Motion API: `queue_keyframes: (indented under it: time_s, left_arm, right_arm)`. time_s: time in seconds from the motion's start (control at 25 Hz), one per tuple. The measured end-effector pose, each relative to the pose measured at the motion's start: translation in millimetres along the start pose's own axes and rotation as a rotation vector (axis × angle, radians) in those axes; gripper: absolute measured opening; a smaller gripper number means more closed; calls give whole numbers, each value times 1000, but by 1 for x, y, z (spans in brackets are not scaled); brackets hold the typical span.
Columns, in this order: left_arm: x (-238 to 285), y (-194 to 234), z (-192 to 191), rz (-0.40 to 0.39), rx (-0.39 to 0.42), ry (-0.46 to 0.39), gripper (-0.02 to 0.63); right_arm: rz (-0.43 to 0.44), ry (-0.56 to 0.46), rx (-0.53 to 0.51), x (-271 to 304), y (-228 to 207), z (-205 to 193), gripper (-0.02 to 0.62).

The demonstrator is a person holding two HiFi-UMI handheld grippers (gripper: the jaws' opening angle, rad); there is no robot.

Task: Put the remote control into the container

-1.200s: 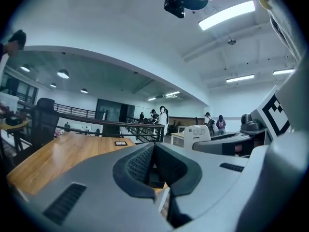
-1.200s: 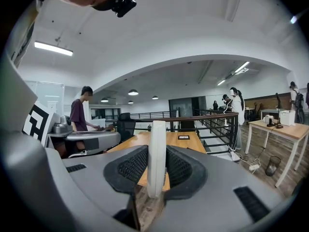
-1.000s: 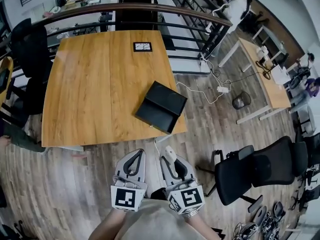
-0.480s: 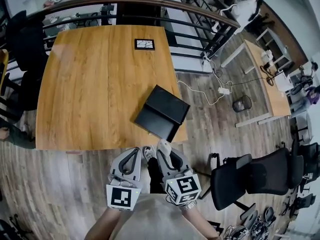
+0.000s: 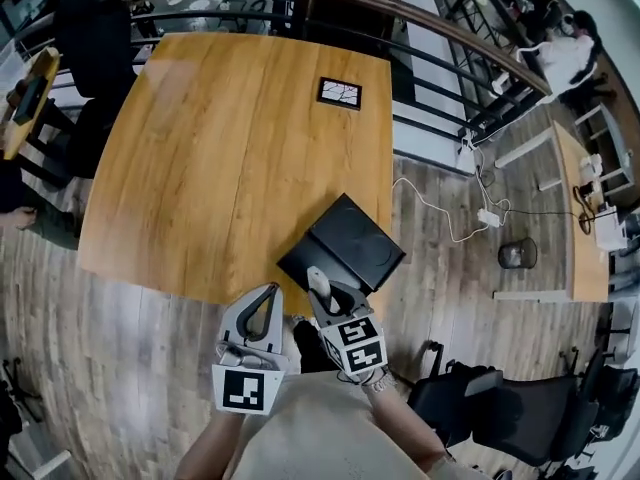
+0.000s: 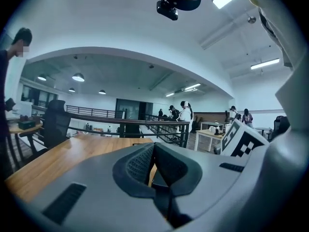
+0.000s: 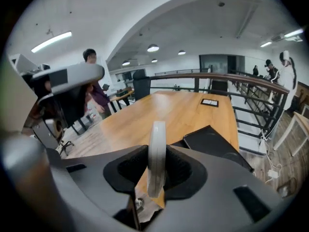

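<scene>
The white remote control (image 5: pixel 317 281) stands on edge between the pads of my right gripper (image 5: pixel 322 293), which is shut on it; in the right gripper view the remote (image 7: pixel 156 151) rises as a thin white slab between the jaws. The container, a shallow black box (image 5: pixel 343 243), lies on the wooden table (image 5: pixel 230 148) at its near right corner, just beyond the remote's tip. It also shows past the right jaws as a dark box (image 7: pixel 212 141). My left gripper (image 5: pixel 262 306) hangs beside the right one at the table's near edge, jaws together and empty (image 6: pixel 153 151).
A small dark-framed card (image 5: pixel 339 93) lies at the table's far side. A curved railing (image 5: pixel 430 28) runs behind the table. Black chairs (image 5: pixel 95 38) stand at the far left, an office chair (image 5: pixel 520 408) at the lower right. People stand left of the table (image 7: pixel 89 57).
The person has stepped up to the table. Both grippers have moved from over the floor to the table's near edge, and the remote now points at the black box.
</scene>
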State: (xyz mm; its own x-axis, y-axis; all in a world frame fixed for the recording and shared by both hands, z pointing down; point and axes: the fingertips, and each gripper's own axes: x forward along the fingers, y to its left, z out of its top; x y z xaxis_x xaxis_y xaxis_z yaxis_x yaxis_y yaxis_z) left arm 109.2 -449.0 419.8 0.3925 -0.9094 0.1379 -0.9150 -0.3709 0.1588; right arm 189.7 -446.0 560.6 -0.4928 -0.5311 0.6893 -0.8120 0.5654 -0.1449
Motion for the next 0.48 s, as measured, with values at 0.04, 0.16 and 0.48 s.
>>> queue_keyframes:
  time_s: [0.04,0.16,0.48]
  left_arm:
    - [10,0,3,28,-3,12,12]
    - [28,0,4,112,-24,29,12]
    - [42,7,-10,270,-36,60,12]
  right_arm:
    - [29,49,-14,8,-11,-4,121]
    - [106,189,-64,36,-37,-28,121]
    - [279,492,-174,95,-65,-108,121]
